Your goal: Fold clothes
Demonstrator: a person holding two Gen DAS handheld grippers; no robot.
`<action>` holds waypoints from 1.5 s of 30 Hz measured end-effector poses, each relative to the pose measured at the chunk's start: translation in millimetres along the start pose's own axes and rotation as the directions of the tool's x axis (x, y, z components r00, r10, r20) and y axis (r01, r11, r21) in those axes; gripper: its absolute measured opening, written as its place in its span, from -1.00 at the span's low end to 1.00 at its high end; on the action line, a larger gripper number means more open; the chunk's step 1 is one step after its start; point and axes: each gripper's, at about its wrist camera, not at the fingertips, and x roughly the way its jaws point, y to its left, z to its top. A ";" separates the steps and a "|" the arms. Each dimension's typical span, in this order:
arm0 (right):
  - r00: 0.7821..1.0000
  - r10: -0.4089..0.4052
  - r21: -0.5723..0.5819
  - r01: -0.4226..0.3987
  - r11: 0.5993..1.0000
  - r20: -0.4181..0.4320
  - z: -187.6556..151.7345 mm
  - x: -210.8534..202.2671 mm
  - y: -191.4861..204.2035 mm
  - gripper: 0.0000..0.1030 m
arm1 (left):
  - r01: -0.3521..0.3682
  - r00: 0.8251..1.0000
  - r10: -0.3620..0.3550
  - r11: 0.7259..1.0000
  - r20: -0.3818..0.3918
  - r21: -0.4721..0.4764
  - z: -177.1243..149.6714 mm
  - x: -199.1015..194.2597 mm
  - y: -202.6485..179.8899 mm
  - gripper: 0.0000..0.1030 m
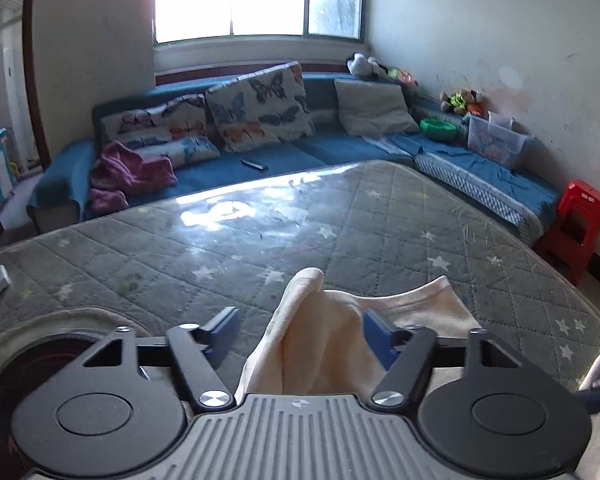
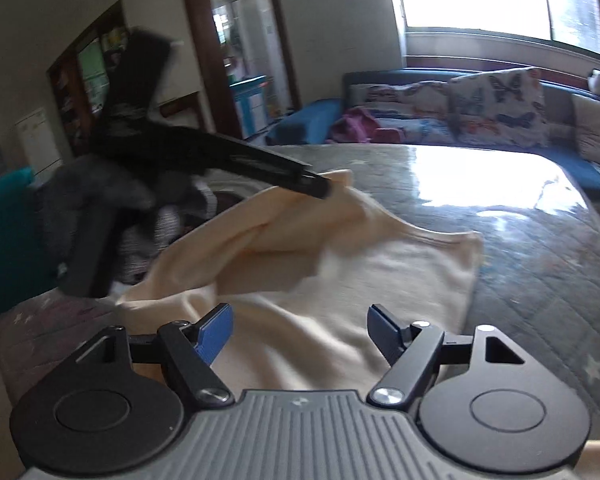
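left gripper (image 1: 300, 330) closed on a raised fold of cream cloth (image 1: 320, 344); rest of cloth spread on quilted grey table cover (image 1: 260, 232); right gripper (image 2: 300, 332) gaping over cloth, pads clear of it; blue sofa (image 1: 300, 152) behind.

Cream garment (image 1: 324, 344), grey star-quilted mattress (image 1: 340, 220), blue sofa (image 1: 292, 156).
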 end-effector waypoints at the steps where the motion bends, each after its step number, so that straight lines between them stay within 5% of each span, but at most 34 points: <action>1: 1.000 0.014 -0.015 -0.014 1.000 -0.007 0.5 2.8 4.3 0.47 | 0.010 1.000 -0.010 1.000 -0.012 -0.004 -0.6 4.6 3.0 -0.26; 3: 0.999 0.040 -0.044 -0.041 0.998 -0.021 1.4 8.4 12.9 0.46 | 0.025 0.999 -0.026 1.000 -0.027 -0.017 -4.3 10.2 9.7 -0.57; 6: 0.996 0.078 -0.080 -0.081 0.994 -0.039 0.8 12.3 24.3 0.46 | 0.054 0.998 -0.055 0.997 -0.023 -0.060 -10.1 6.7 20.1 -0.68; 14: 0.986 0.147 -0.182 -0.159 0.970 -0.076 -1.1 26.3 60.1 0.41 | 0.062 0.995 -0.048 0.982 0.083 -0.180 -19.9 -47.6 52.9 -0.79; 20: 0.984 0.161 -0.235 -0.176 0.956 -0.082 -4.8 34.0 85.5 0.29 | 0.051 0.994 -0.032 0.983 0.107 -0.175 -20.6 -70.0 65.9 -0.82; 23: 0.984 0.165 -0.257 -0.176 0.950 -0.066 -2.7 35.9 98.6 0.27 | 0.062 0.995 -0.047 0.985 0.093 -0.161 -19.5 -71.5 64.9 -0.60; 27: 0.982 0.181 -0.266 -0.189 0.945 -0.057 2.0 43.0 112.2 0.21 | 0.060 0.996 -0.051 0.990 0.070 -0.130 -10.2 -56.2 55.1 0.00; 35: 0.976 0.202 -0.279 -0.217 0.935 -0.081 5.4 62.6 122.5 0.08 | 0.098 0.995 -0.099 0.992 -0.007 -0.076 11.0 -5.9 34.3 -0.04; 37: 0.975 0.205 -0.280 -0.222 0.934 -0.089 4.9 66.8 122.8 0.05 | 0.103 0.994 -0.105 0.993 -0.027 -0.058 11.0 6.2 30.5 -0.43; 40: 0.973 0.210 -0.286 -0.229 0.930 -0.097 4.0 70.5 122.5 0.00 | 0.116 0.993 -0.119 0.989 -0.025 -0.094 7.4 12.7 34.5 -0.75; 45: 0.973 0.204 -0.275 -0.225 0.935 -0.104 2.5 75.2 119.0 0.00 | 0.111 0.994 -0.109 0.979 0.021 -0.168 1.5 4.6 50.3 -0.90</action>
